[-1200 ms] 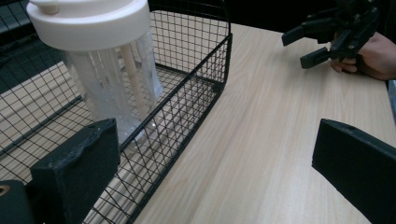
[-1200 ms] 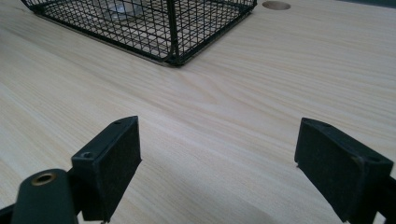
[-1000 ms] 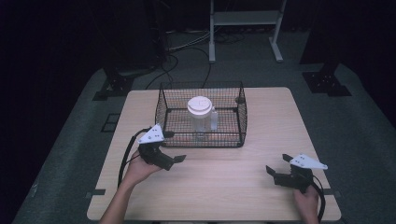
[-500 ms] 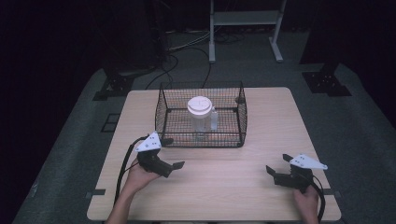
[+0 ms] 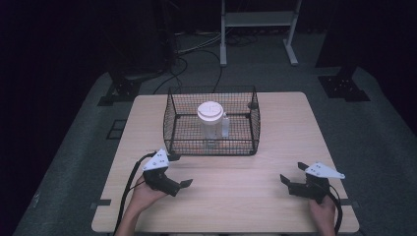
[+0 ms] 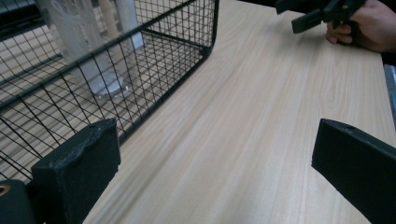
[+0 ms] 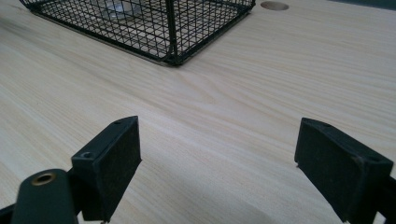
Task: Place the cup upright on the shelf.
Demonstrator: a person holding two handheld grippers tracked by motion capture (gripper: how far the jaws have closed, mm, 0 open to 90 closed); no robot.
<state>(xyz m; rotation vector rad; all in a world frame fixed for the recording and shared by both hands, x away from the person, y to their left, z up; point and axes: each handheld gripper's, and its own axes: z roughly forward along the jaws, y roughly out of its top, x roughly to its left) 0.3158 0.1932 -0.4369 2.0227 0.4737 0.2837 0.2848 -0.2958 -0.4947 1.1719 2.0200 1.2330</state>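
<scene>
High view, desk (image 5: 275,147): light wood, bare at front half.
High view, basket (image 5: 211,147): black wire, mid-desk toward far edge, upright.
High view, cup (image 5: 210,123): clear w/ white lid, upright inside basket, about centre.
High view, small bottle (image 5: 225,124): just beside cup, on its right, inside basket.
High view, left gripper (image 5: 183,183): near front-left of desk, just in front of basket's front-left corner, not touching it; jaws apart, nothing between.
High view, right gripper (image 5: 286,179): near front-right corner of desk, well apart from basket; jaws pointing left, spread not clear here.
Left gripper view, left gripper (image 6: 215,154): jaws wide apart, empty, bare desk between.
Left gripper view, basket (image 6: 140,37): close on the left, cup (image 6: 84,51) blurry behind the mesh.
Left gripper view, other hand (image 6: 362,28): top right, holding right gripper (image 6: 310,16).
Right gripper view, right gripper (image 7: 217,154): jaws wide apart, empty, over bare desk.
Right gripper view, basket (image 7: 173,23): at top, its near corner ahead, apart from jaws.
Right gripper view, hole in desk (image 7: 274,5): round, top edge, right of basket.
</scene>
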